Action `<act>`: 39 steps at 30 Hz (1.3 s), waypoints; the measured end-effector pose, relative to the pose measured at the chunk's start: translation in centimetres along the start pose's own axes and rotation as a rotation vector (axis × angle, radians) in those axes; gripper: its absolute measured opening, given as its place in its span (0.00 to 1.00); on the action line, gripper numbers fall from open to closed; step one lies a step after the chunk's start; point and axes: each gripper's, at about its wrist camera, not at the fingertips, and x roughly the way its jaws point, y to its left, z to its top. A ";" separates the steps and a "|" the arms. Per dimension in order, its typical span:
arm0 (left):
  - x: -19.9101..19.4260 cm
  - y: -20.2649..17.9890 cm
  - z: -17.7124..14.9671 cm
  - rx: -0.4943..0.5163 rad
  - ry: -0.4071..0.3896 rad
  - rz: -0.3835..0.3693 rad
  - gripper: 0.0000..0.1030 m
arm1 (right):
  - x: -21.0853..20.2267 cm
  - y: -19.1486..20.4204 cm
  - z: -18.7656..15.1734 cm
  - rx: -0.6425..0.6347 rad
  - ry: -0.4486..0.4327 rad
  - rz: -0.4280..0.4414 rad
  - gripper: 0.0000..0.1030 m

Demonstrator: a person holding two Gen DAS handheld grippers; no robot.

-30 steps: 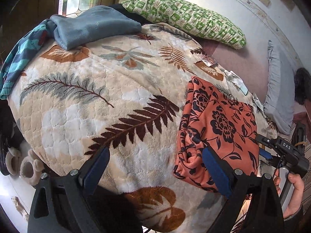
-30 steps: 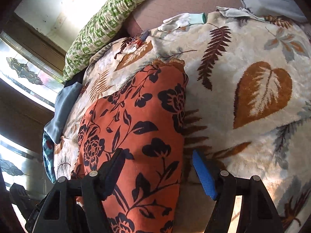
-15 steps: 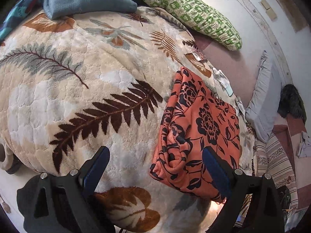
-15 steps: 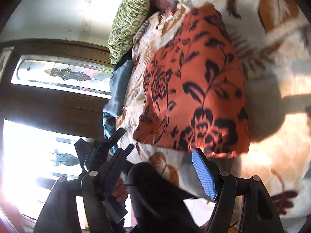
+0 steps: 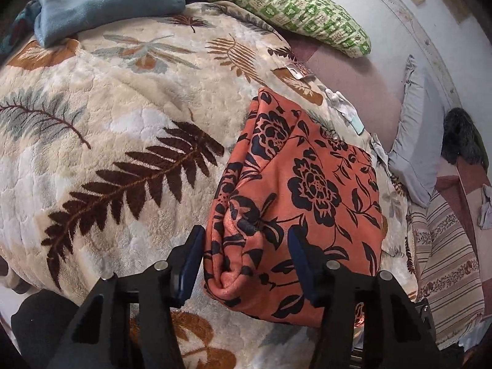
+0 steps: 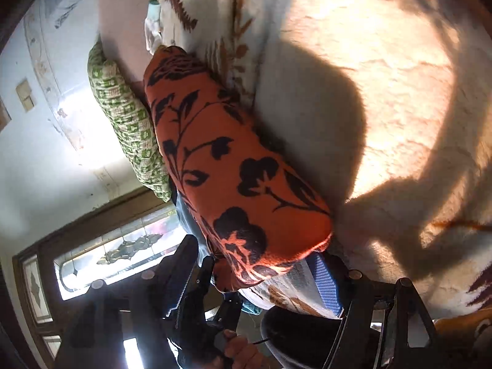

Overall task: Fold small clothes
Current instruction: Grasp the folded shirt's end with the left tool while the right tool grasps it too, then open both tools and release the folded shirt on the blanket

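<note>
Leaf-print blanket [image 5: 123,117] carries folded orange garment [image 5: 307,190]; left gripper [image 5: 246,255], earlier wide, now closing around near corner; right gripper [image 6: 261,279] held apart; green pillow [image 5: 276,0] behind.

Daylight enters through a patterned window [image 6: 123,255], blown out to white in the right wrist view. Sun falls as a glaring patch on the leaf-print blanket [image 6: 384,70], crossed by broad, soft-edged shadows; this view is slightly blurred. The left wrist view is evenly lit and sharp. Both show fisheye curvature and dark corners.
</note>
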 end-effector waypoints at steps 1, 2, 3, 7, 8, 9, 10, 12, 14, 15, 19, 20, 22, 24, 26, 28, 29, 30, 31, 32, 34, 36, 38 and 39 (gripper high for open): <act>0.0 0.0 0.0 -0.003 0.003 0.001 0.62 | -0.1 -0.2 -0.1 0.007 0.002 0.007 0.72; 0.1 0.0 0.0 -0.009 0.009 0.008 0.69 | -0.3 -0.2 -0.2 0.008 -0.006 0.014 0.72; 0.2 0.1 0.0 -0.016 0.011 0.014 0.73 | -0.2 0.0 -0.1 0.001 -0.011 0.024 0.72; 0.5 -0.3 0.2 0.016 -0.002 0.007 0.56 | -0.6 1.0 1.1 -0.048 -0.020 0.041 0.73; 0.6 -0.9 0.3 0.052 0.003 0.017 0.24 | -0.4 1.0 1.2 -0.054 -0.014 0.039 0.71; 0.5 -1.3 0.4 0.079 0.002 0.032 0.17 | -0.2 1.0 1.3 -0.065 -0.006 0.036 0.57; 0.1 -1.7 0.6 0.086 -0.011 0.008 0.17 | -0.2 1.1 1.3 -0.078 -0.003 0.025 0.39; -1.4 -2.8 0.8 0.117 -0.067 -0.053 0.14 | -0.5 1.1 1.1 -0.106 -0.006 0.042 0.31; -3.0 -4.6 0.7 0.173 -0.125 -0.132 0.14 | -1.4 2.0 0.9 -0.160 -0.024 0.070 0.25; -3.4 -5.4 0.4 0.204 -0.142 -0.161 0.14 | -1.9 2.6 0.8 -0.185 -0.038 0.081 0.24; 1.1 -4.2 -1.1 0.201 -0.009 -0.062 0.18 | -4.2 1.7 1.6 -0.227 -0.097 0.060 0.28; 3.1 -2.8 -1.5 0.156 0.076 0.005 0.19 | -4.2 0.4 2.0 -0.196 -0.079 0.019 0.34; 3.5 -0.7 -2.0 0.077 0.084 -0.046 0.20 | -4.3 -1.8 2.3 -0.127 -0.012 0.014 0.48; 2.7 -0.7 -1.6 0.078 0.085 -0.076 0.36 | -5.6 -1.1 1.5 -0.216 0.023 -0.059 0.67; 1.9 -1.4 -1.0 0.108 0.074 -0.100 0.57 | -7.6 0.8 0.5 -0.345 0.021 -0.096 0.71; 0.8 -2.0 -0.3 0.141 -0.016 -0.048 0.73 | -9.1 3.3 0.0 -0.481 -0.008 -0.159 0.71; 0.5 -2.2 0.0 0.145 -0.045 -0.049 0.75 | -9.6 4.8 -0.1 -0.548 -0.034 -0.187 0.71; 0.6 -2.1 0.2 0.140 -0.044 -0.061 0.75 | -9.6 6.5 0.0 -0.621 -0.057 -0.221 0.71; 1.0 -1.9 0.4 0.127 -0.028 -0.061 0.75 | -9.3 8.2 0.3 -0.689 -0.087 -0.269 0.71; 1.5 -1.6 0.6 0.111 -0.012 -0.057 0.75 | -8.7 9.9 0.6 -0.751 -0.123 -0.307 0.71; 2.4 -1.3 0.7 0.105 0.001 -0.051 0.75 | -6.4 12.9 2.1 -0.873 -0.164 -0.368 0.76; 3.1 -1.3 0.6 0.121 0.003 -0.048 0.74 | -3.1 15.0 4.8 -0.917 -0.167 -0.439 0.76; 4.1 -1.4 0.4 0.138 0.031 -0.030 0.74 | 0.3 15.7 7.7 -0.894 -0.110 -0.468 0.76; 4.6 -1.4 0.3 0.143 0.041 -0.026 0.74 | 1.6 15.6 8.9 -0.860 -0.093 -0.476 0.76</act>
